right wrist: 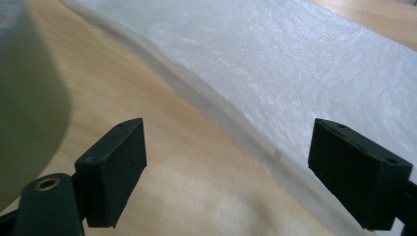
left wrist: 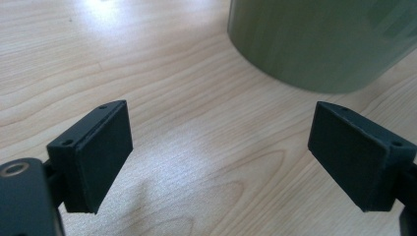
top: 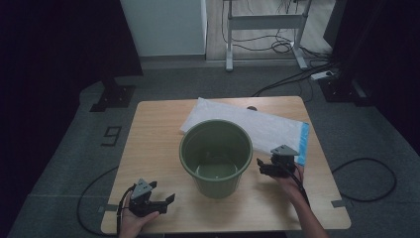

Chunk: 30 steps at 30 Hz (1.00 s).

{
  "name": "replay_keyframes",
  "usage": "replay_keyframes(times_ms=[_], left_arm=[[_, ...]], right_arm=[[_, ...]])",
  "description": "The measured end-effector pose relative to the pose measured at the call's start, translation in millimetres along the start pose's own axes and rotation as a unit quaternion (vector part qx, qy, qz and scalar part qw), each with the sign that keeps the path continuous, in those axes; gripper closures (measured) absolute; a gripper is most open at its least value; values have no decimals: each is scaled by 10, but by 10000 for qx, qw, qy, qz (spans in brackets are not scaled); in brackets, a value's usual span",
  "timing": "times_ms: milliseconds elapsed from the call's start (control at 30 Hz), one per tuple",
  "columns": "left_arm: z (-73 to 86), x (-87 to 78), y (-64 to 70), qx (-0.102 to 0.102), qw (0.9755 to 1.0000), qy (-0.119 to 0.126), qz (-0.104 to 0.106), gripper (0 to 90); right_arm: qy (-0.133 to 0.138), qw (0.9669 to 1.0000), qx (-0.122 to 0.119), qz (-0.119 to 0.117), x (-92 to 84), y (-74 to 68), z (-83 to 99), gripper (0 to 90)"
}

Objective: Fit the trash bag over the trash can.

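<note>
A green bucket (top: 216,157) stands upright and empty in the middle of the wooden table (top: 153,148). Behind it lies a flat white plastic bag (top: 262,126) with a blue edge (top: 303,144) at its right end. My left gripper (top: 161,200) is open near the table's front left corner, low over the wood, and its own view has the bucket's wall (left wrist: 324,44) ahead to the right. My right gripper (top: 265,166) is open just right of the bucket, with the bag (right wrist: 305,64) in front of its jaws and the bucket's side (right wrist: 24,113) at the left.
A dark spot (top: 252,107) sits on the table's far edge. Beyond the table are a desk frame (top: 265,29), floor cables (top: 292,77) and a black stand base (top: 113,96). Cables trail off both front corners onto the grey floor.
</note>
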<state>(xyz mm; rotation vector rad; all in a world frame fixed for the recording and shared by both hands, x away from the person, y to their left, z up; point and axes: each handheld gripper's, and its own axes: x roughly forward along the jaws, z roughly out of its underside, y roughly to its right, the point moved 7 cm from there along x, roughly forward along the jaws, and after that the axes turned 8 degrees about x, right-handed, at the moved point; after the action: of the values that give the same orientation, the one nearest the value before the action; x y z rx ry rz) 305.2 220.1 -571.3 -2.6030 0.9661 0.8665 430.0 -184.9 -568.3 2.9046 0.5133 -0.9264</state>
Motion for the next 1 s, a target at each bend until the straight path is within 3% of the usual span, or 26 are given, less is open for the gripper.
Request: replay_keyframes(times_ms=[67, 100, 200, 333, 433, 600, 667, 700, 733, 767, 900, 1000], left_arm=[[6, 21, 14, 33, 10000, -31, 66, 99], [6, 21, 14, 33, 10000, -31, 66, 99], [11, 43, 7, -18, 9999, -17, 147, 113], [20, 75, -31, -55, 9999, -71, 127, 120], [25, 74, -59, -110, 9998, -55, 124, 123], [54, 76, -91, -132, 9998, -94, 85, 138], [55, 65, -95, -166, 9998, -76, 73, 140], [57, 53, -92, -190, 9998, -53, 70, 140], [59, 41, -85, -230, 9997, -23, 79, 140], [64, 29, -80, -248, 9997, -2, 69, 140], [91, -5, -87, -255, 9997, -11, -28, 141], [106, -26, -106, -298, 9995, -19, -62, 142]], right_arm=[[-176, 9997, 125, 103, 177, 41, -38, 165], [-176, 9997, 125, 103, 177, 41, -38, 165], [-236, 9984, 298, 409, 329, 110, -32, 207], [-326, 9972, 452, 506, 393, 159, 7, 247], [-464, 9968, 388, 530, 426, 176, 43, 324], [-409, 9958, 682, 449, 423, 237, 40, 616], [-522, 9961, 614, 365, 389, 254, 41, 815], [-522, 9961, 614, 365, 389, 254, 41, 815], [-579, 9967, 413, 395, 313, 246, 55, 886], [-579, 9967, 413, 395, 313, 246, 55, 886], [-84, 9984, 549, 93, 8, 200, 102, 891], [19, 9993, 379, -15, -253, 159, 239, 891]])
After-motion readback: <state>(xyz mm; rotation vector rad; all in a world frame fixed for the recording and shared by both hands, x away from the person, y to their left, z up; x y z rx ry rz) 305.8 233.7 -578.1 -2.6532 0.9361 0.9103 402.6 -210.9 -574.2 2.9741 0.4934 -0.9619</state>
